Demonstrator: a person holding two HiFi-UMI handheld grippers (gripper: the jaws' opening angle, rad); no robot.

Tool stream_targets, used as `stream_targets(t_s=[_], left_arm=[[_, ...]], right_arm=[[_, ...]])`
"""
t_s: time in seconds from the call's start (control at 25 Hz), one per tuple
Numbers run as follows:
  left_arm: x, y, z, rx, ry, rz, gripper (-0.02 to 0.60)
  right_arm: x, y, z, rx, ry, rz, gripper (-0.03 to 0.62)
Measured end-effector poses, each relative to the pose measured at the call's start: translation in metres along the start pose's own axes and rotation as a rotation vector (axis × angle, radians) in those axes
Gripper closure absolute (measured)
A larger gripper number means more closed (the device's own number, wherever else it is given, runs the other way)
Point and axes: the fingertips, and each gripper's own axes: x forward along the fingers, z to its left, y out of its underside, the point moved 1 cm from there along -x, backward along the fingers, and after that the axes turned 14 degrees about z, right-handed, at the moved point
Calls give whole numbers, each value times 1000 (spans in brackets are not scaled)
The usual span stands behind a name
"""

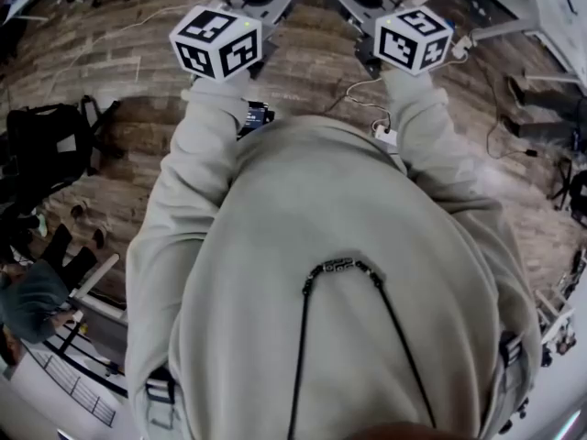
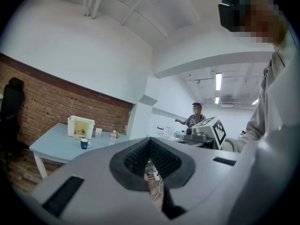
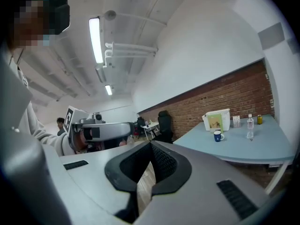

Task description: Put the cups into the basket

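The left claw (image 2: pixel 150 140) and right claw (image 3: pixel 151 145) are each pressed together, pinching nothing. The blue cup (image 2: pixel 85 144) stands well away on the bench (image 2: pixel 54 148), near the basket (image 2: pixel 80 126).

The small yellow thing (image 3: pixel 259 119) near the basket (image 3: pixel 216 120) is too small to identify.

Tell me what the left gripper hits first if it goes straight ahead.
Nothing near: the table sits off left, the right gripper off right. A white wall corner stands far ahead, though depth is unclear.
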Motion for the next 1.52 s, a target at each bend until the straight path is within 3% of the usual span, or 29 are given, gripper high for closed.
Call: stream_targets(t_s=[0.24,0.4,0.8,1.12,1.32,1.52], left_arm=[[12,11,-7,0,-9,41,586],[8,9,-6,-30,-8,24,586],[27,3,-25,-16,32,18,584],[45,6,-2,-40,63,18,585],[72,8,16,-32,77,33,585],[73,-2,62,12,63,58,586]], right_arm=[[-4,21,-9,34,-39,16,583],[-5,30,-7,71,-67,-5,583],[-34,48,-8,115,-139,-35,583],[-25,53,-35,168,-70,-22,583],[-13,33,-72,103,92,-7,583],[34,4,-92,109,96,-4,583]])
